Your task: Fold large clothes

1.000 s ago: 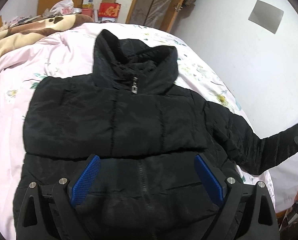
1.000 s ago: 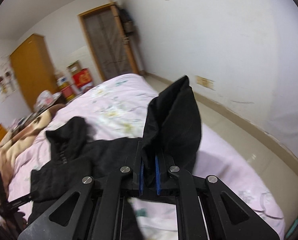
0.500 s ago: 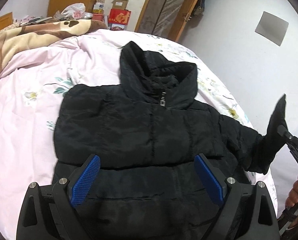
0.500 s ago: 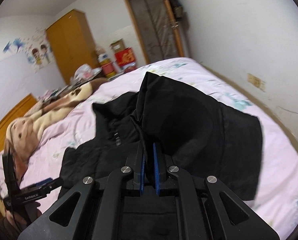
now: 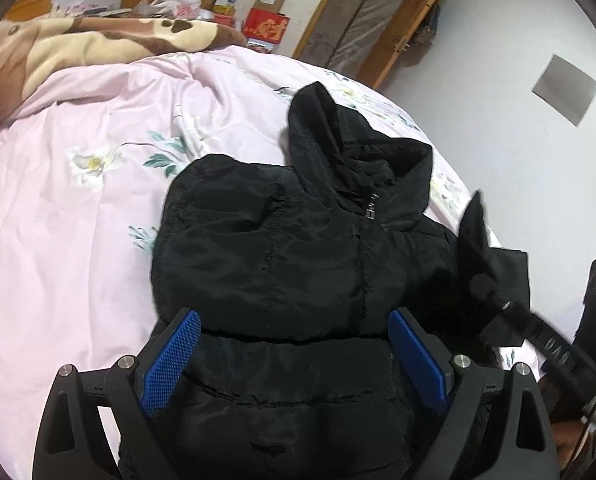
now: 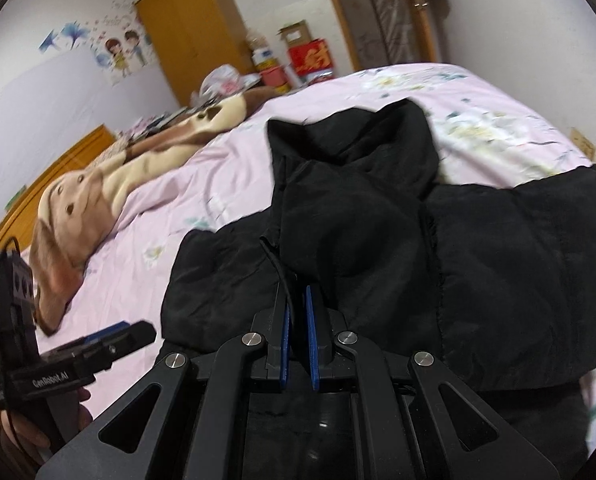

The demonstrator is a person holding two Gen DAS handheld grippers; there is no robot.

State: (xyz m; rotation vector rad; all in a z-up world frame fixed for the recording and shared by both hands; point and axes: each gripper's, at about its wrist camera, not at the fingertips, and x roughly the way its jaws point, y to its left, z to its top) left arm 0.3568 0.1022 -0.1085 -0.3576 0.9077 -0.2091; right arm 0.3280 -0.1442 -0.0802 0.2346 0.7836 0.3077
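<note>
A black hooded puffer jacket lies front up on the pink floral bed sheet, its hood pointing away. My left gripper is open and empty, hovering over the jacket's lower body. My right gripper is shut on the jacket's right sleeve cuff and holds it lifted over the jacket's chest. In the left wrist view the right gripper comes in from the right with the raised sleeve. In the right wrist view the left gripper shows at lower left.
A brown and cream blanket lies bunched at the bed's far left. Boxes and a wooden wardrobe stand beyond the bed. A door is at the back. The white wall runs along the bed's right side.
My right gripper has carried the sleeve from out past the bed's right edge inward and over the jacket's chest. My left gripper has stayed open and shifted a little over the jacket's hem.
</note>
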